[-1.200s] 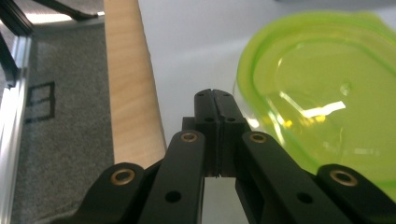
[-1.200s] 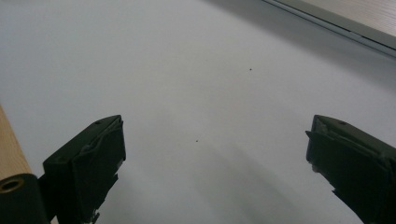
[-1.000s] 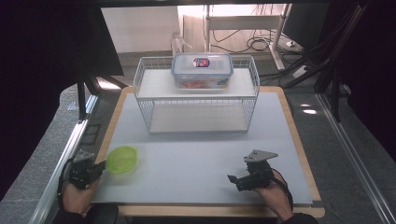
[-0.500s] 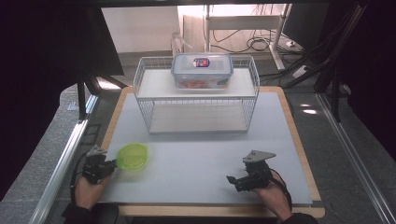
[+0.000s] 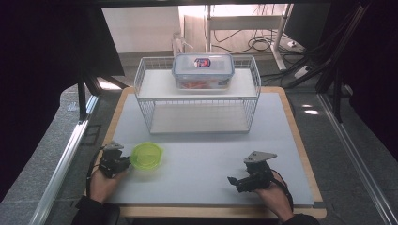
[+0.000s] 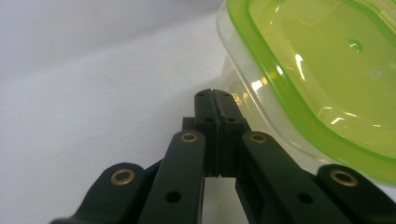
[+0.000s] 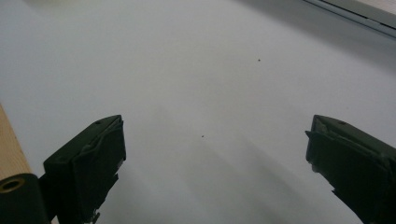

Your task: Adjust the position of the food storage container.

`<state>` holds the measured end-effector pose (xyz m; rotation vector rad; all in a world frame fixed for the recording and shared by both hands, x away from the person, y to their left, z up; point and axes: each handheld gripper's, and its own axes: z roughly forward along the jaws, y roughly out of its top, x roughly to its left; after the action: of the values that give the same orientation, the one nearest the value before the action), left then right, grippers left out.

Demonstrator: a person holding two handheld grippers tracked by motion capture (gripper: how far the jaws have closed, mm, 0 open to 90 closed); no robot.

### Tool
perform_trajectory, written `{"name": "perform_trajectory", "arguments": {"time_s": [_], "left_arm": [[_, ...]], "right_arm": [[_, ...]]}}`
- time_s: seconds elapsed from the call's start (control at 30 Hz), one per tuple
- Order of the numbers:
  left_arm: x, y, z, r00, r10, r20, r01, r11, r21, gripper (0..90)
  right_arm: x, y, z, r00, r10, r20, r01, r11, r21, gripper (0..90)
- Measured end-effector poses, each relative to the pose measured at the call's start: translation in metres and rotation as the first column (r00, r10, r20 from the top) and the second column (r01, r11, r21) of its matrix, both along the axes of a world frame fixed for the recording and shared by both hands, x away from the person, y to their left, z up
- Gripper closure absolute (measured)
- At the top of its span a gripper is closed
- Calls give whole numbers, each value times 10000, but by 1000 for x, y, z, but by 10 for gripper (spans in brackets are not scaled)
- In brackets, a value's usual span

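A clear container with a lime-green lid (image 5: 146,156) sits on the grey mat near the front left. My left gripper (image 5: 126,162) is right beside its left side, held in a hand. In the left gripper view its jaws (image 6: 215,100) are pressed together with nothing between them, tips against the container's clear wall (image 6: 261,93). My right gripper (image 5: 233,182) rests at the front right, pointing left, far from the container. In the right gripper view it (image 7: 215,158) stands wide open over bare mat.
A white wire rack (image 5: 197,101) stands at the back middle of the mat (image 5: 202,154). On its top shelf sits a clear lidded food box (image 5: 203,70). The wooden table edge (image 5: 300,136) frames the mat. Cables and stands lie beyond the table.
My left gripper has slid to the right along the front of the mat, and the green-lidded container has moved right with it. The right gripper has stayed put.
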<state>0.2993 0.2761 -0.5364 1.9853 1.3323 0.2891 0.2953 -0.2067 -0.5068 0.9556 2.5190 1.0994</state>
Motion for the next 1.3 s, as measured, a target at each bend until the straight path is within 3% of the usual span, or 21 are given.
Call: {"name": "perform_trajectory", "arguments": {"time_s": [0.37,0.73,1.03,1.3], "left_arm": [[4,-36,2,9950,-998,25,996,9943,369,900],[-1,-72,3,9807,-1955,-67,1956,9786,644,900],[-14,-88,4,9674,-2528,-162,2533,9638,838,900],[-25,-96,5,9614,-2749,-148,2751,9580,806,900]], "right_arm": [[0,0,0,10000,32,-1,-32,10000,-7,47],[0,1,0,10000,50,-34,-50,10000,-13,47],[-1,1,0,10000,46,-69,-46,10000,-9,47],[-1,0,0,10000,61,-76,-61,10000,2,47]]}}
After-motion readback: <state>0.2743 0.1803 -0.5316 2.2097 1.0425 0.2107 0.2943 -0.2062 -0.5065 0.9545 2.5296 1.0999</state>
